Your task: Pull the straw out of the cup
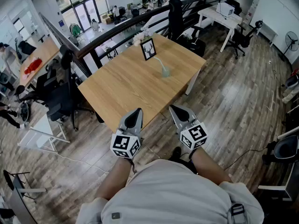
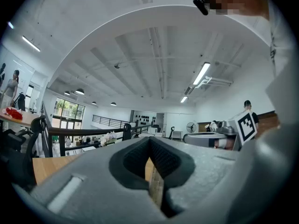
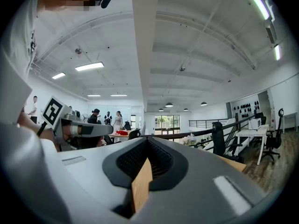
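Note:
A small pale cup (image 1: 166, 72) stands on the far half of the wooden table (image 1: 121, 92), with a white straw (image 1: 159, 61) leaning out of it to the upper left. My left gripper (image 1: 136, 112) and right gripper (image 1: 174, 108) are held side by side over the table's near edge, well short of the cup. Both are shut with nothing between their jaws. In the left gripper view the closed jaws of the left gripper (image 2: 150, 141) fill the bottom, as do those of the right gripper (image 3: 148, 141) in the right gripper view. Neither gripper view shows the cup.
A black picture frame (image 1: 148, 49) with a deer drawing stands behind the cup at the table's far edge. Black office chairs (image 1: 58, 101) sit to the left of the table. A dark railing (image 1: 117, 29) runs behind it. Wooden floor lies to the right.

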Motion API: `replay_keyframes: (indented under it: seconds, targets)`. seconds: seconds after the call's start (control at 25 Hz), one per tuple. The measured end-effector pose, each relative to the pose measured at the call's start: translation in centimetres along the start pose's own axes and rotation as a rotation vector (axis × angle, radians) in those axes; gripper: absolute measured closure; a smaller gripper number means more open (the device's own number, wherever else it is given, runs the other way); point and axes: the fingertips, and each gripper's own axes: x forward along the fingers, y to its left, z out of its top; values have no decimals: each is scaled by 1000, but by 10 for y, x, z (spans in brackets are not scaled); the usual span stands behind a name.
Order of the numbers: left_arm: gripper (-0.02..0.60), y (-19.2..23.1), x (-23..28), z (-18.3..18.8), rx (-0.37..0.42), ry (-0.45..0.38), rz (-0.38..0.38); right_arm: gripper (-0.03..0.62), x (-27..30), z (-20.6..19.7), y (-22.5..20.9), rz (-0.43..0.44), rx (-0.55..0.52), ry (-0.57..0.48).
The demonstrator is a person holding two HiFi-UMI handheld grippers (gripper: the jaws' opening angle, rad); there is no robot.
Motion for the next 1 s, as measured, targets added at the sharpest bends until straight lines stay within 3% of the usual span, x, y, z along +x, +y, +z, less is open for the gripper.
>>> replay_keyframes:
  seconds: [0.56, 1.0]
  targets:
    - [577, -13, 52, -13, -14, 25, -21, 585, -4, -2, -44, 23, 19, -29]
    - [577, -39, 155, -20, 6, 56, -14, 585, -12, -2, -149, 71, 67, -59]
